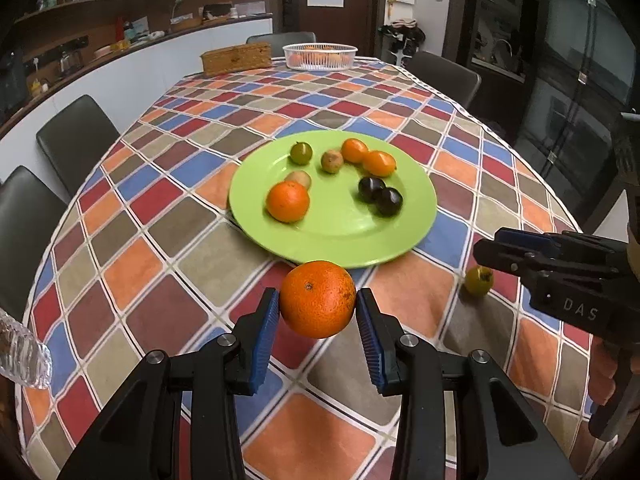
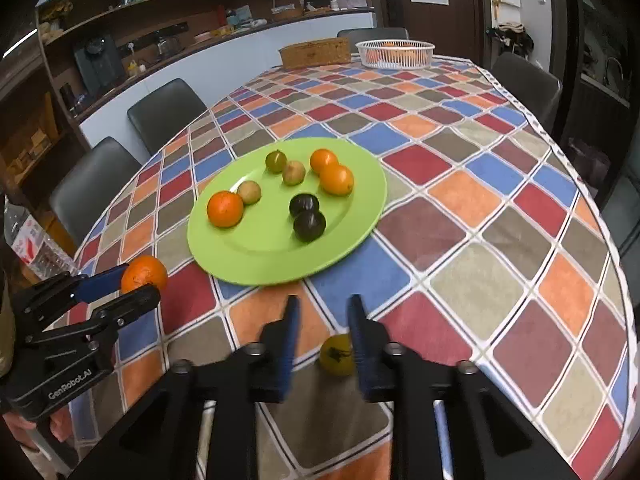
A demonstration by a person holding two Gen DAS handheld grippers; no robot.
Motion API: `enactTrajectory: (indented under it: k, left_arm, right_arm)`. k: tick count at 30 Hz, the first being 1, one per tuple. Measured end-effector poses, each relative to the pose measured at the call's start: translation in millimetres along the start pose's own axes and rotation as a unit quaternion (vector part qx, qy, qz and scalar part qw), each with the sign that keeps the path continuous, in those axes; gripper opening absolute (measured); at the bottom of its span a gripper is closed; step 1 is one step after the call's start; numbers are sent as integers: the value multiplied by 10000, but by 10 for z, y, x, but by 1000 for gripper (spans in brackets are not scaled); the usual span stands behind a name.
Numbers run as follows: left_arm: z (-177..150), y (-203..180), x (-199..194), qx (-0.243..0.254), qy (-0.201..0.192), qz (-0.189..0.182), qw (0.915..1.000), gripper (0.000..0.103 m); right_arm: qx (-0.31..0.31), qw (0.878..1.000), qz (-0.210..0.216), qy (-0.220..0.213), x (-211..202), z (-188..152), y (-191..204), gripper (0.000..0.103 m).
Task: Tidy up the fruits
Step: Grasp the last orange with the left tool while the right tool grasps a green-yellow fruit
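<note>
My left gripper is shut on a large orange and holds it above the tablecloth just short of the green plate; it also shows in the right wrist view. The plate holds several oranges, small green-brown fruits and two dark plums. My right gripper is open, its fingers either side of and above a small yellow-green fruit on the cloth, not touching it. That fruit also shows in the left wrist view.
A white basket with oranges and a wicker box stand at the table's far end. A clear plastic bottle is at the left edge. Dark chairs line the table's sides.
</note>
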State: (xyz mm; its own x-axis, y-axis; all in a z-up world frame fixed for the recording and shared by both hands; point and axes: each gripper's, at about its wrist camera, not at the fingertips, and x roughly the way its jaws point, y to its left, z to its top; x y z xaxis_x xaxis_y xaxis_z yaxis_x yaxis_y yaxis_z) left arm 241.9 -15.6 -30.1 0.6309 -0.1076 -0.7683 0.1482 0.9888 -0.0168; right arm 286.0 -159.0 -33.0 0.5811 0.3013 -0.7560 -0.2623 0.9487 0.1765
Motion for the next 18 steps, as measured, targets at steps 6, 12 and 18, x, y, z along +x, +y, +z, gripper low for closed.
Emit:
enactTrajectory:
  k: [6,12,18]
  left_arm:
    - [-76,-90,26,69,30,-81,9999,39]
    - [-113,-162,73,100,88,-199,9997,39]
    - [-128,-174,120,107,141,-210,9996,39]
  right_arm:
    - [47,9999,7,116,30,-115,-54,35]
    - [78,9997,31,235,66,-180,-107,41]
    - [86,9994,-57,338,166,-209,-146,40]
